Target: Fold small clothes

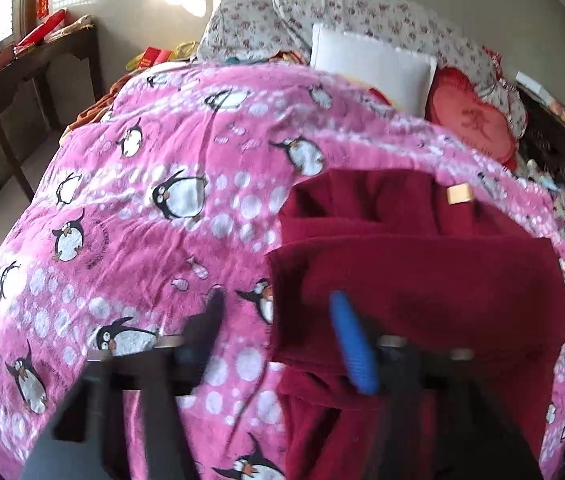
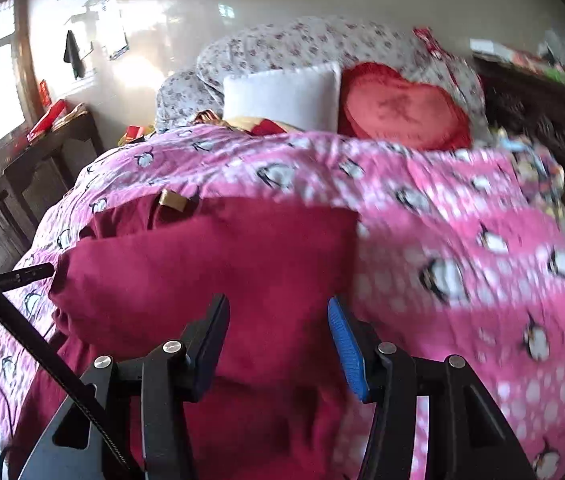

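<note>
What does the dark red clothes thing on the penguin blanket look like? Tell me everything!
The dark red garment is soft and fuzzy, like fleece. It lies on the pink penguin blanket, folded over so that one layer sits on another. A small tan label shows near its far edge. It looks smooth on top and bunched at the near end. The right tongs stand open just above it, not pinching it.

We read one Chinese character, 天, stitched on the red heart-shaped cushion (image 1: 472,118); the small print beside a blanket penguin (image 1: 67,240) is illegible.
</note>
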`<action>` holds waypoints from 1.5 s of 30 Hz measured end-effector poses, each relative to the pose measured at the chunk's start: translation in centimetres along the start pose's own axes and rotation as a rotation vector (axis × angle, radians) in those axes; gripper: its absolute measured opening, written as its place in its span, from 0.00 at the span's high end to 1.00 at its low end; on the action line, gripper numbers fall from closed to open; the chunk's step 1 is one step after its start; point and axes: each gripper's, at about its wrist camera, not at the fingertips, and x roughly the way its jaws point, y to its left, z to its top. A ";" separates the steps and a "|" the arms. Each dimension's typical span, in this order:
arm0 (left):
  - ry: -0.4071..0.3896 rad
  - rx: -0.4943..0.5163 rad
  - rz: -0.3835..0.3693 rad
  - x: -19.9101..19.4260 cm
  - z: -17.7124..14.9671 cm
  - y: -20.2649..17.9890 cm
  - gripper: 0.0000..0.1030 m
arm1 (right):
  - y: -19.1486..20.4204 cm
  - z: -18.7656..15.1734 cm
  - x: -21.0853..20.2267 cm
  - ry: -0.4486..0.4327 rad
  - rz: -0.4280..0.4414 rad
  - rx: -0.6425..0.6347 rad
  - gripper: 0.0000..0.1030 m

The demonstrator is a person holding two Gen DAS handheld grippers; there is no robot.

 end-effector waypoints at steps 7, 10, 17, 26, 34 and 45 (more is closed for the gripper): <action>0.100 0.025 0.030 4.9 -0.9 -1.9 0.35 | 0.9 1.6 6.4 0.082 -0.108 -0.009 0.68; 0.131 -0.014 0.018 6.7 -1.3 -1.2 0.29 | 0.6 1.8 6.6 0.069 -0.107 -0.002 0.68; 0.091 -0.008 0.008 2.6 -2.6 -0.2 0.28 | 0.3 -0.8 1.4 0.090 -0.052 -0.007 0.66; 0.151 0.000 -0.005 1.4 -5.5 -0.1 0.27 | -2.2 -3.8 -0.3 0.115 -0.044 0.136 0.50; 0.159 0.082 -0.104 -6.1 -11.3 1.3 0.22 | -2.6 -10.6 -12.4 0.132 0.197 0.174 0.27; 0.312 0.051 -0.158 -7.6 -19.7 3.4 0.18 | -0.9 -21.3 -11.6 0.257 0.284 0.248 0.35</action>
